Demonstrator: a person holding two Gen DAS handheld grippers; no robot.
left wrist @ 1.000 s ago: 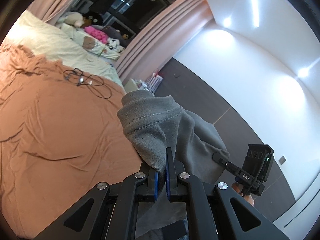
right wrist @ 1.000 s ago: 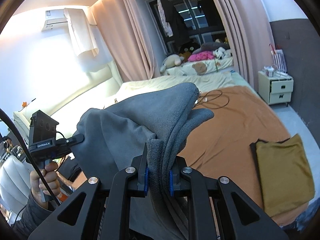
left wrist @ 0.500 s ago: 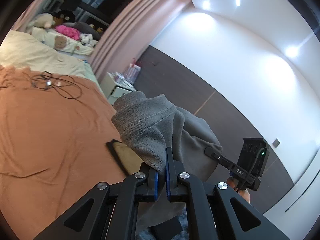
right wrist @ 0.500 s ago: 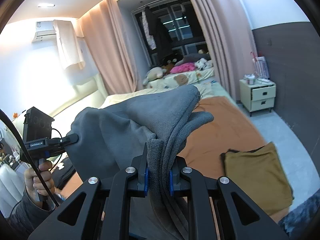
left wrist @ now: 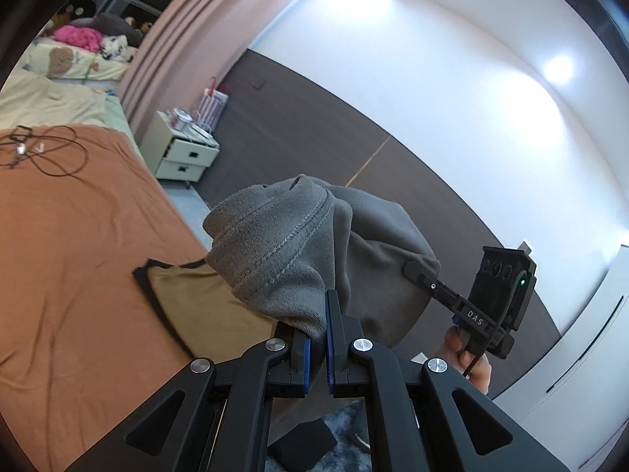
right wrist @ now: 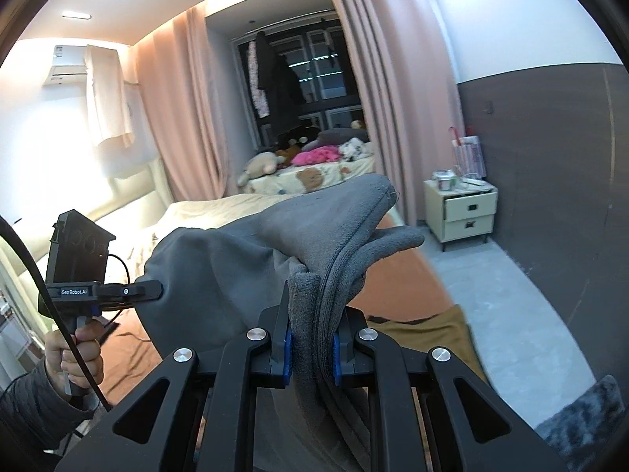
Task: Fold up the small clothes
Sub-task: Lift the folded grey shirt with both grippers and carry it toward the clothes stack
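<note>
My left gripper (left wrist: 317,334) and right gripper (right wrist: 310,348) each pinch an edge of the grey fleece garment (left wrist: 291,247), which hangs lifted above the rust-orange bed sheet (left wrist: 70,244), near the folded olive garment (left wrist: 200,306) lying there.

Grey garment (left wrist: 291,244) in left tongs (left wrist: 316,348)
</note>
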